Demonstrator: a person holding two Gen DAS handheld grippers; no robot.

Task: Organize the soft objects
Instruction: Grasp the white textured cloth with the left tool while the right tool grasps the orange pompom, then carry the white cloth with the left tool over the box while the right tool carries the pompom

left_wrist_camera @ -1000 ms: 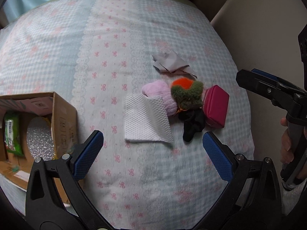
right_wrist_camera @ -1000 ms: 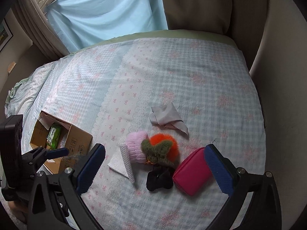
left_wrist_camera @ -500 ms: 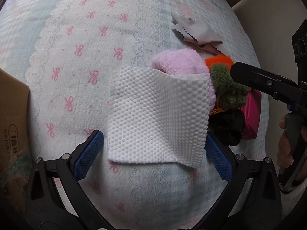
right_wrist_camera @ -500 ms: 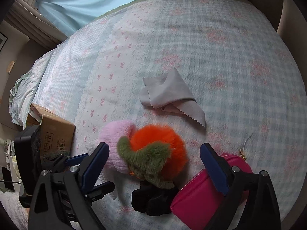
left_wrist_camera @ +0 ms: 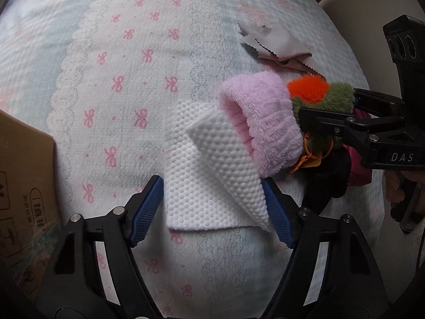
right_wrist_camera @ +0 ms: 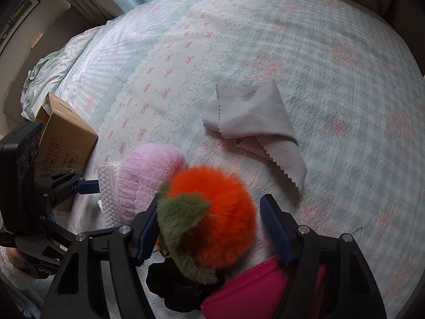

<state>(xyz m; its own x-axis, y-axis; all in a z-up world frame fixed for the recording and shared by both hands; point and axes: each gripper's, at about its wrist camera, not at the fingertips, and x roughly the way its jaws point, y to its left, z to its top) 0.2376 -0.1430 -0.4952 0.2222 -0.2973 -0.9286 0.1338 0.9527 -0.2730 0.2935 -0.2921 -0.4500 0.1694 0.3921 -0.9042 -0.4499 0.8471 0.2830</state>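
A white dimpled cloth [left_wrist_camera: 212, 186] lies on the bed, one corner folded up; my left gripper [left_wrist_camera: 212, 208] straddles it with jaws partly closed, pads at its edges. A pink fluffy piece [left_wrist_camera: 263, 122] rests on the cloth's far side. My right gripper [right_wrist_camera: 209, 228] straddles an orange pompom with green leaves [right_wrist_camera: 212, 218], jaws partly closed, pads at its sides. A black soft item [right_wrist_camera: 175, 289] and a magenta pouch [right_wrist_camera: 255, 292] lie beneath it. A grey pinked cloth [right_wrist_camera: 255, 122] lies farther back.
A cardboard box [right_wrist_camera: 66, 141] stands at the left on the bed; it also shows in the left wrist view [left_wrist_camera: 24, 191]. The bed [right_wrist_camera: 345, 79] has a bow-patterned cover. A beige wall [left_wrist_camera: 372, 0] borders the bed's right side.
Both grippers have moved down and forward onto the pile. The left jaws narrowed around the white cloth, whose corner lifted. The right jaws narrowed around the orange pompom.
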